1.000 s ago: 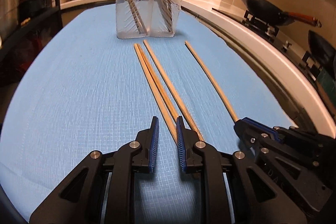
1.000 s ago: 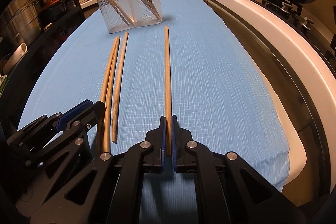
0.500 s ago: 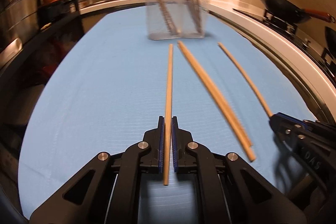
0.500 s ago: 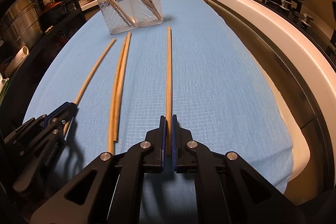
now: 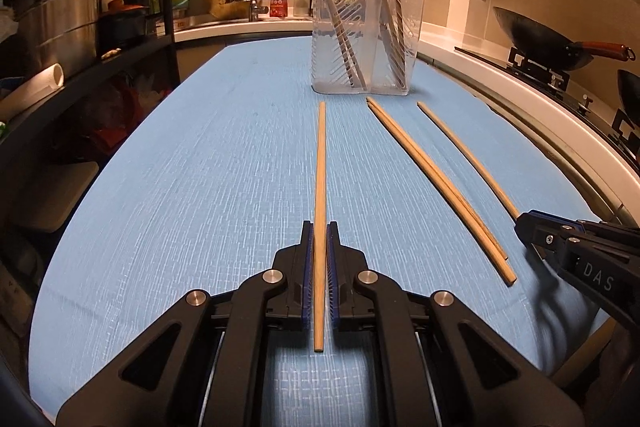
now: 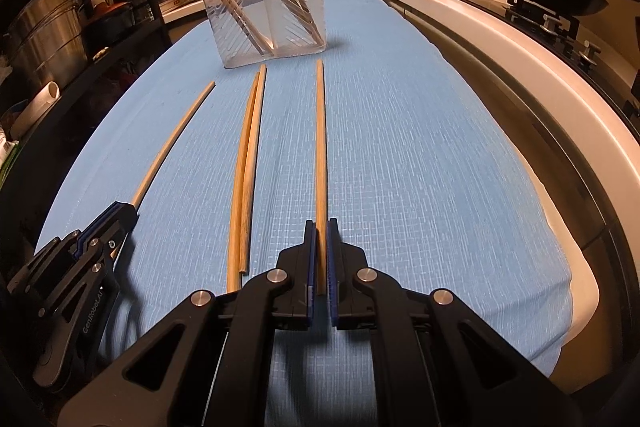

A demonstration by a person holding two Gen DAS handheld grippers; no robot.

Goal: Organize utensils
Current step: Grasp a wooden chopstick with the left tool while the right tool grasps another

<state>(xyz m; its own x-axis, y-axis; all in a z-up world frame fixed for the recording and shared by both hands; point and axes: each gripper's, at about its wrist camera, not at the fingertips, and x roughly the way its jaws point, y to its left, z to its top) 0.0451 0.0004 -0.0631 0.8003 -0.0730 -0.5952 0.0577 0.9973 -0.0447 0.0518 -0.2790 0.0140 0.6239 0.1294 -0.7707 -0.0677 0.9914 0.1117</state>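
Chopsticks of pale wood lie in a loose row on a light blue woven cloth [image 5: 200, 187] that covers the counter, their far tips pointing toward a clear plastic utensil holder [image 5: 366, 39] standing upright at the far end of the cloth. The holder has two compartments, and darker wooden chopsticks [image 5: 340, 23] lean in both, their tops rising above the rim.

The left gripper [image 5: 320, 239], black with blue ribbed pads, is clamped on one pale wooden chopstick [image 5: 321, 163]; the stick runs straight ahead between the pads and its near end juts back behind them over the cloth. In the right wrist view this same gripper [image 6: 120, 215] sits at the left edge with the stick slanting away from it toward the holder.

The right gripper [image 6: 320, 239] is likewise pressed together on a second pale chopstick [image 6: 320, 147], gripping it near its near end, the far tip lying just short of the holder's base. Seen from the left wrist, the right gripper [image 5: 528, 227] is at the right edge with its stick [image 5: 464, 151] curving ahead.

Between the two held sticks a pair of loose pale chopsticks [image 6: 246, 171] rests on the cloth, touching side by side along most of their length, clear of both grippers.

A dark wok with a reddish handle [image 5: 548, 39] sits on the stove to the right, and metal pots [image 5: 56, 11] stand on a black shelf to the left.
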